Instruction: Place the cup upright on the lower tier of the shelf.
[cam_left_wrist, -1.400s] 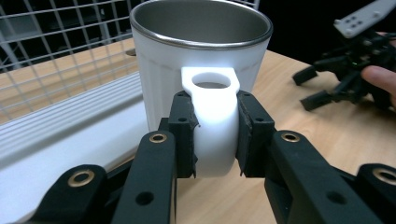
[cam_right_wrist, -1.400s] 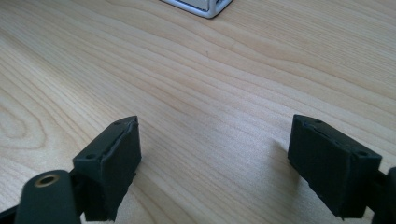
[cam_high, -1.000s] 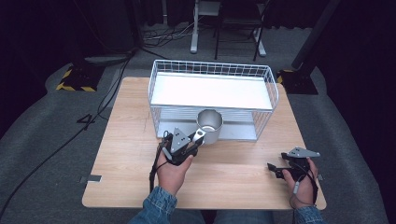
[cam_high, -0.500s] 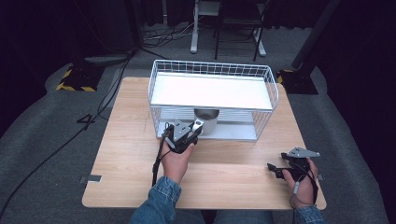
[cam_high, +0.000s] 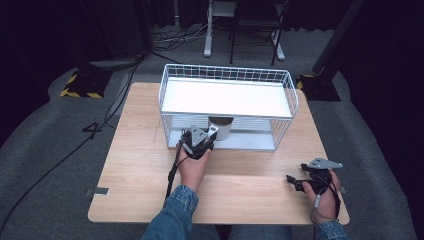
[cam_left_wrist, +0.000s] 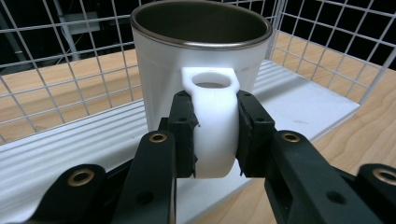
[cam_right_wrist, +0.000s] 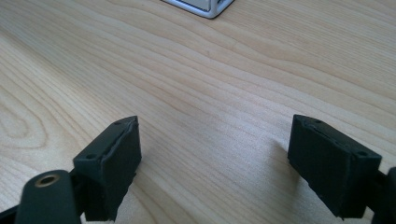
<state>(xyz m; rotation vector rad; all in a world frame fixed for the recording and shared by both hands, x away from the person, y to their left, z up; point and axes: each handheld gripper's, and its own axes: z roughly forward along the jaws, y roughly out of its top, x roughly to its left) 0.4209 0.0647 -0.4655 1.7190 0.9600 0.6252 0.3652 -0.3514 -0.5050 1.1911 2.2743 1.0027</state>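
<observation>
We see the left claw (cam_left_wrist: 215, 135) clamped on the white loop handle (cam_left_wrist: 212, 126) of a white mug with a dark steel rim and lining (cam_left_wrist: 201, 60); 1 black jaw presses each side of that handle. The mug stands upright at the front opening of the white wire-mesh 2-tier basket rack (cam_high: 227, 75), on the rack's white lower tray (cam_left_wrist: 299, 98), tucked beneath the white upper shelf (cam_high: 225, 97). From the high view, the left claw (cam_high: 209, 134) sits right at the rack's front edge, the mug (cam_high: 220, 127) just beyond it, the left hand (cam_high: 194, 167) and a denim sleeve (cam_high: 172, 217) reaching in from below.

Over on the right, the right claw (cam_right_wrist: 215, 154) has its 2 black jaws wide apart with nothing between them, low over the light wooden desk (cam_right_wrist: 201, 79). In the high view the right claw (cam_high: 295, 180) rests near the desk's front right corner, well apart from the rack, held in the right hand (cam_high: 324, 197).
</observation>
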